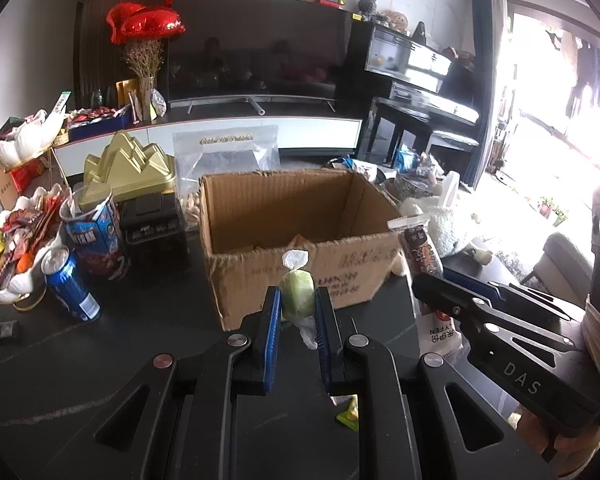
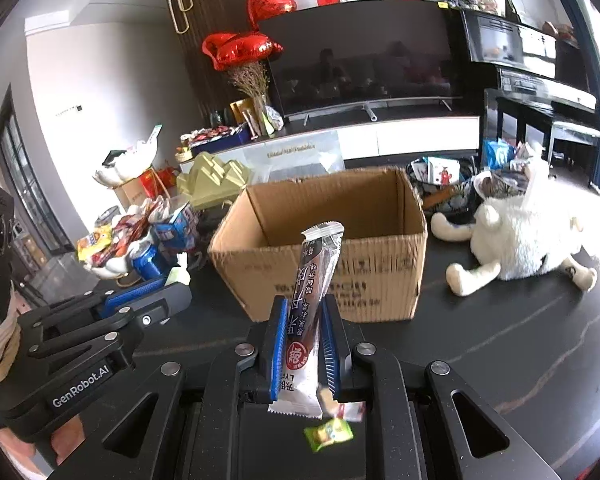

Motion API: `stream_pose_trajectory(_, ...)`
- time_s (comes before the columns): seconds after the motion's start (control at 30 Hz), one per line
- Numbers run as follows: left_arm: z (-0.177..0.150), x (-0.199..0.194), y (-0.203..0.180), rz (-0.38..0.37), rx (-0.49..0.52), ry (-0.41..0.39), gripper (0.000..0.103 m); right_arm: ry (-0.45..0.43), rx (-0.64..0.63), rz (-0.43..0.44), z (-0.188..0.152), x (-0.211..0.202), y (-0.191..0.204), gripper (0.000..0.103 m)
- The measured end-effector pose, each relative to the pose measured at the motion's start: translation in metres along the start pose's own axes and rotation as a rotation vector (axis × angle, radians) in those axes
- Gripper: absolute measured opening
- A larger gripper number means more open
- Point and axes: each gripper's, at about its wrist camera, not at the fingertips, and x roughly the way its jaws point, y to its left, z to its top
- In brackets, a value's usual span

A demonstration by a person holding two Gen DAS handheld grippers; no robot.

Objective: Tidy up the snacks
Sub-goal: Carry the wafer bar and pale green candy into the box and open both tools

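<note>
Dark surface (image 2: 500, 340), cluttered along its far edge. Open cardboard box (image 2: 332, 264) upright at the middle, mouth up, something pale just visible inside in the left wrist view. White plush toy (image 2: 524, 240) sprawled to the right of the box. Gold tin (image 1: 132, 168), black tin (image 1: 156, 232) and blue cans (image 1: 72, 288) crowded to the left, beside a white dish heaped with wrapped snacks (image 1: 8, 256). Left gripper (image 1: 297, 300) clamped on a small green sweet (image 1: 298, 292) in clear twisted wrap, held in front of the box's near wall. Right gripper (image 2: 305, 332) clamped on a long bar (image 2: 312, 300) in a dark and white wrapper, upright, its top end level with the box rim, also in front of the near wall. Small green packet (image 2: 328, 434) below the right gripper.
</note>
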Motion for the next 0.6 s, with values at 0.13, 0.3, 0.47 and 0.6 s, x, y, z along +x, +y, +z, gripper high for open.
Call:
stream_pose_trajectory(0.13,0.016,0.008,0.004,0.002,-0.011,-0.003,0.018,-0.011,-0.001,-0.01,0.016,0.008,-0.001,0.018)
stream_pose_trajectory(0.3,0.04,0.021,0.009,0.007,-0.02,-0.005,0.018,-0.02,-0.01,-0.016,0.04,0.021,-0.003,0.018)
stream_pose_trajectory(0.47,0.058,0.036,0.014,0.006,-0.028,0.002,0.018,-0.023,-0.001,-0.012,0.063,0.038,-0.009,0.018)
stream_pose_trajectory(0.6,0.068,0.051,0.017,0.004,-0.038,0.01,0.018,-0.024,0.002,-0.011,0.075,0.052,-0.014,0.018)
